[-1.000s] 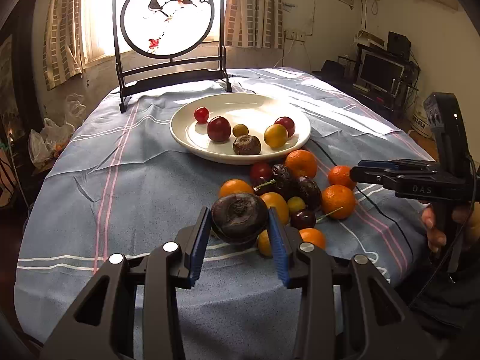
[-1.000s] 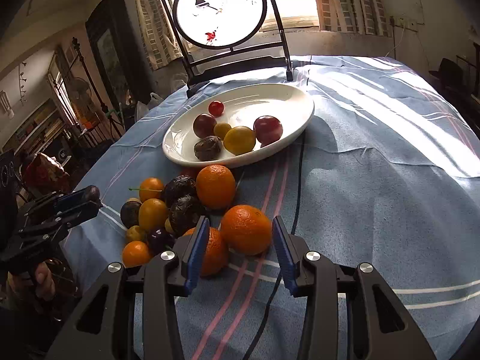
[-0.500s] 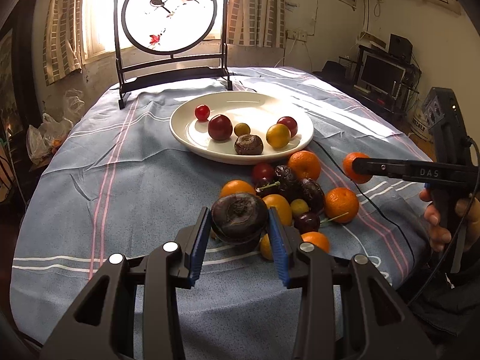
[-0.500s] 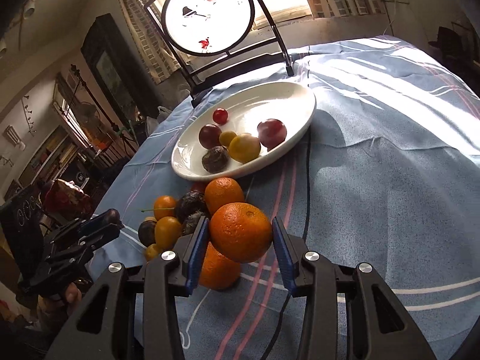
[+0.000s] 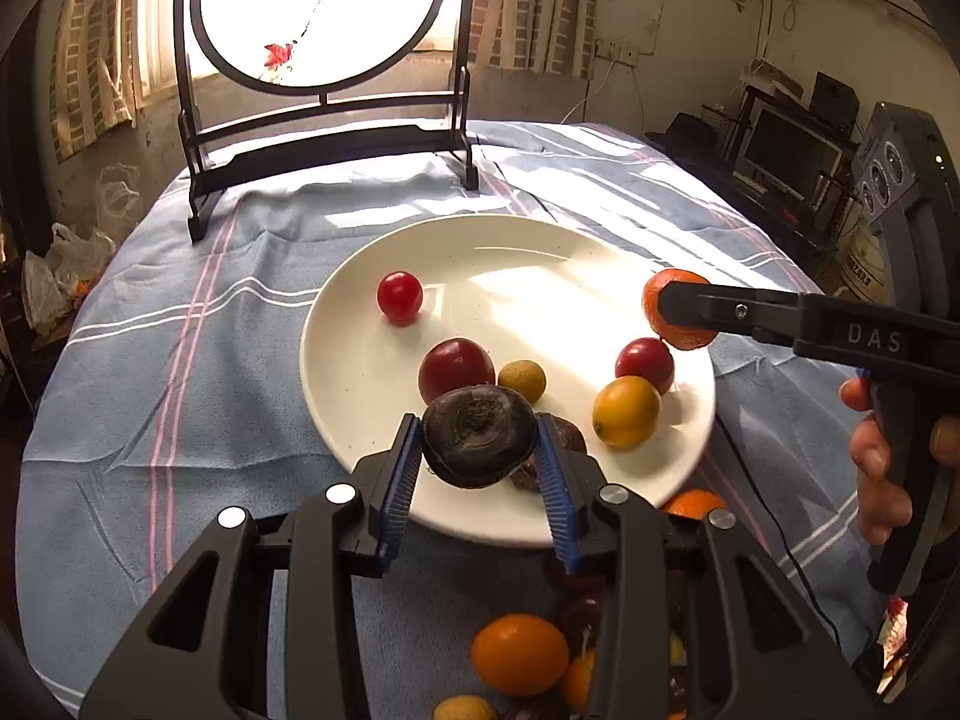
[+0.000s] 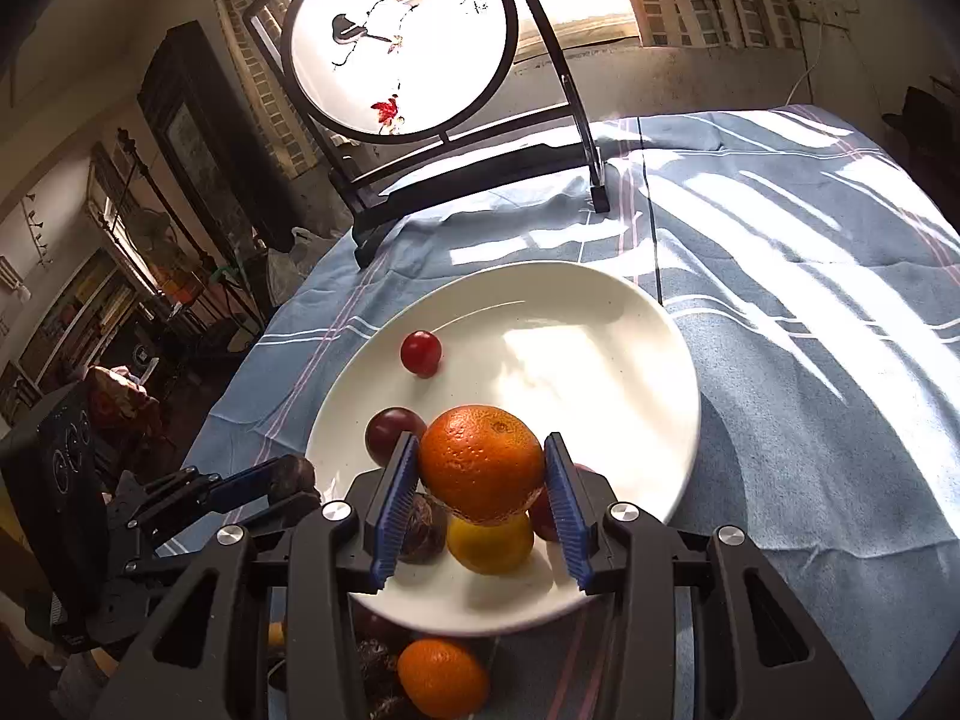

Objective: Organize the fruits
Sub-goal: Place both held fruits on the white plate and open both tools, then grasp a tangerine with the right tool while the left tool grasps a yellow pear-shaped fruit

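My left gripper (image 5: 477, 462) is shut on a dark purple passion fruit (image 5: 478, 435) and holds it above the near rim of the white plate (image 5: 354, 306). My right gripper (image 6: 480, 489) is shut on an orange (image 6: 480, 462) and holds it over the plate (image 6: 624, 384). In the left wrist view the right gripper (image 5: 681, 312) with the orange (image 5: 657, 297) hangs over the plate's right rim. On the plate lie a cherry tomato (image 5: 399, 297), a red plum (image 5: 453, 367), a small yellow fruit (image 5: 522, 379), a yellow fruit (image 5: 626, 411) and another red plum (image 5: 645, 358).
A black-framed round screen (image 5: 324, 6) stands at the back of the blue striped tablecloth (image 5: 180, 390). Loose oranges and dark fruits (image 5: 519, 654) lie on the cloth in front of the plate. A thin black cable (image 5: 798, 576) runs along the right.
Both grippers have lifted and moved forward from the fruit pile to above the plate, each keeping hold of its fruit.
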